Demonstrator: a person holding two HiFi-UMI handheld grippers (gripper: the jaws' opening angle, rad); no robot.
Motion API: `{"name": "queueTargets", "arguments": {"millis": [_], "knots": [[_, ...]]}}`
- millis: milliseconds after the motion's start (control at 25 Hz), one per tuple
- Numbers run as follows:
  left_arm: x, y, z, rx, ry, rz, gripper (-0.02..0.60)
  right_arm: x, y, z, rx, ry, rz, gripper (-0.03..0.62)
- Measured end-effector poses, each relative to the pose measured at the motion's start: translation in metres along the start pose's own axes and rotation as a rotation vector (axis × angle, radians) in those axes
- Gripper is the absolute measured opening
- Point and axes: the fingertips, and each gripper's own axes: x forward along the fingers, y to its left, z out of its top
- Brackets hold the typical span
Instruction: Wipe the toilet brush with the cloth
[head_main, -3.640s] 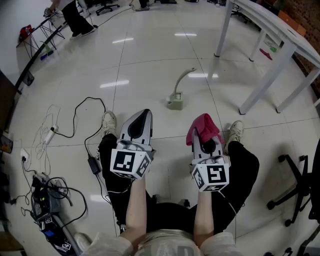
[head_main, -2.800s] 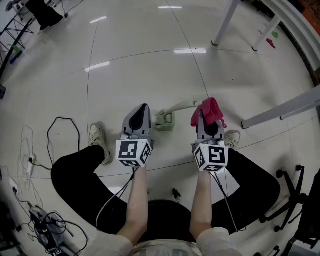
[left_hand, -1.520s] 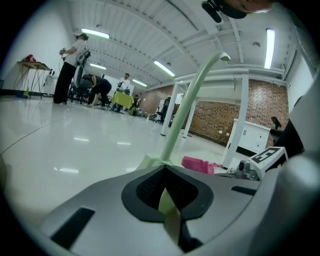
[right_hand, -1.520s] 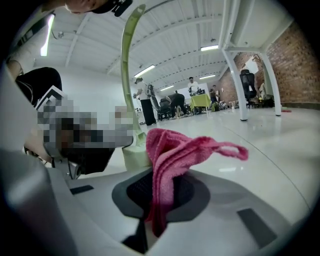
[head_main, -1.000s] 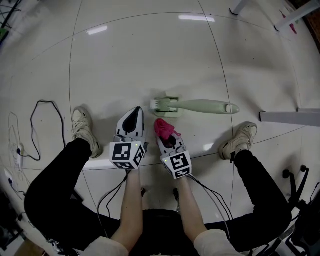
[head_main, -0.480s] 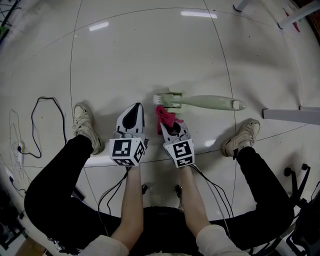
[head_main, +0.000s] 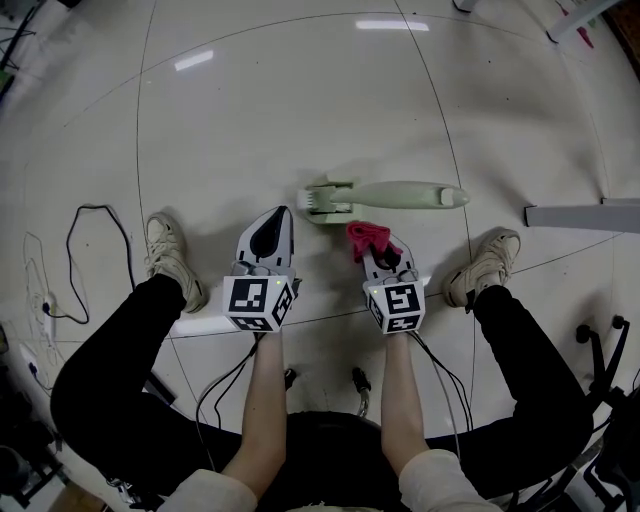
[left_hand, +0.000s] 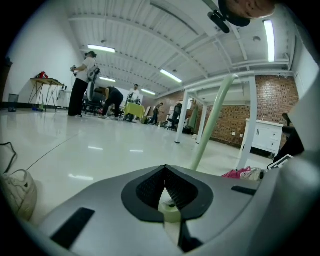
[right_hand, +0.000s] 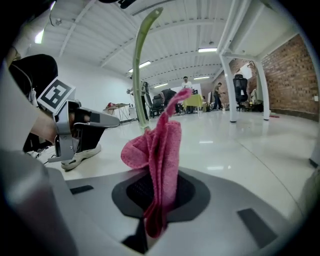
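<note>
Wiping hasn't really started yet. The toilet brush (head_main: 390, 195) lies flat on the floor, just beyond both grippers. The right gripper (head_main: 376, 252) pinches the pink cloth (head_main: 364, 235) near the handle (not touching, I think). The left gripper (head_main: 282, 212) is clenched on nothing.

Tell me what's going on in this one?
A person crouched on the floor holds a gripper in each hand. The right gripper is clamped on a pink cloth, held close beside the pale green toilet brush on the tiles ahead. The left gripper is shut and empty, near the brush's base end. The cloth does not clearly touch the brush, so wiping does not look under way.
</note>
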Motion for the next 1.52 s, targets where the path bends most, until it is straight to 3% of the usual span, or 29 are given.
{"name": "queueTargets", "arguments": {"millis": [280, 440, 520, 600, 840, 1320, 1520], "knots": [[0.007, -0.021, -0.011, -0.013, 0.033, -0.058, 0.005, -0.012, -0.025, 0.011, 0.043, -0.036, -0.064, 0.032], [0.017, -0.051, -0.028, 0.015, 0.082, -0.24, 0.015, -0.017, -0.018, 0.003, 0.088, -0.03, -0.064, 0.032], [0.019, -0.067, -0.036, 0.039, 0.109, -0.333, 0.153, -0.018, -0.013, -0.005, 0.112, -0.019, -0.06, 0.032], [0.022, -0.073, -0.043, 0.06, 0.134, -0.372, 0.225, -0.018, -0.009, -0.011, 0.13, -0.011, -0.053, 0.032], [0.034, -0.085, -0.053, 0.132, 0.171, -0.438, 0.224, -0.01, 0.011, -0.011, 0.148, -0.006, 0.002, 0.032], [0.021, -0.112, -0.059, 0.137, 0.191, -0.451, 0.224, 0.035, -0.012, 0.015, 0.059, -0.014, 0.011, 0.032], [0.009, -0.099, -0.043, 0.056, 0.108, -0.341, 0.224, 0.035, -0.018, 0.027, 0.029, -0.024, -0.007, 0.032]]}}
